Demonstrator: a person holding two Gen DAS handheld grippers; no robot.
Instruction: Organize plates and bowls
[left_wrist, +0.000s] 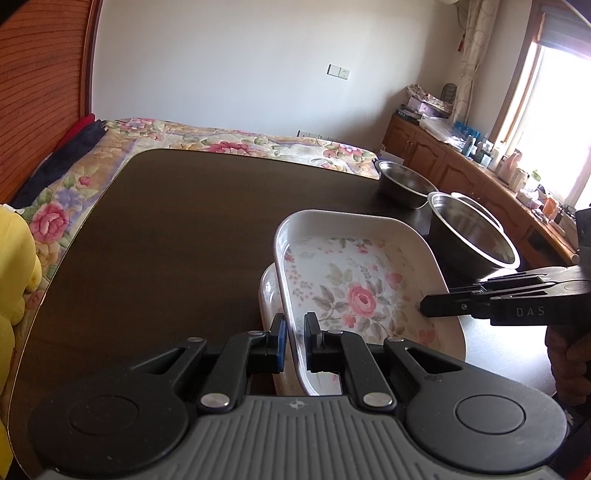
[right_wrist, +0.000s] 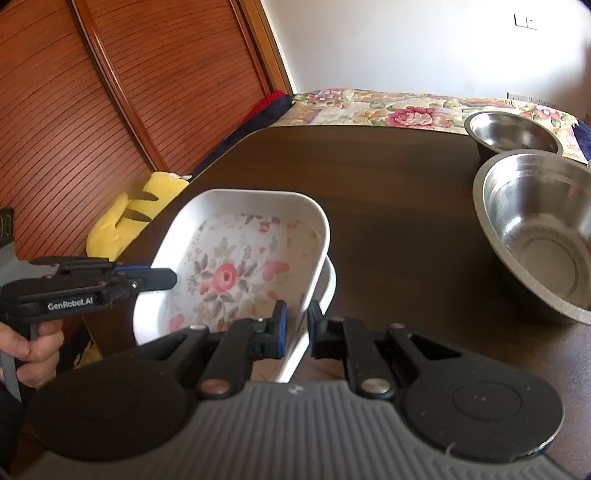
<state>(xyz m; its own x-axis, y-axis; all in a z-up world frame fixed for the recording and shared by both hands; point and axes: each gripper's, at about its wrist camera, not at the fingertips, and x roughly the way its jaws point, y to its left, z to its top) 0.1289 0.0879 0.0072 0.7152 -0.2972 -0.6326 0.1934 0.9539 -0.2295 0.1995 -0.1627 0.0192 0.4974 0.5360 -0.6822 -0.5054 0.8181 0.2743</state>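
Stacking partly done, by the look of it: top floral plate (left_wrist: 354, 295) held tilted over a 2nd plate (left_wrist: 269, 295) on the dark bench (left_wrist: 166, 240), not yet seated flat. 2 steel bowls, large bowl (right_wrist: 539, 236) and small bowl (right_wrist: 511, 134), side by side and unnested, likely left to do. Left gripper (left_wrist: 294, 332) nearly closed, near rim between its fingers. Right gripper (right_wrist: 297, 321) likewise narrowed around the opposite rim. Firm contact hard to confirm on either side.
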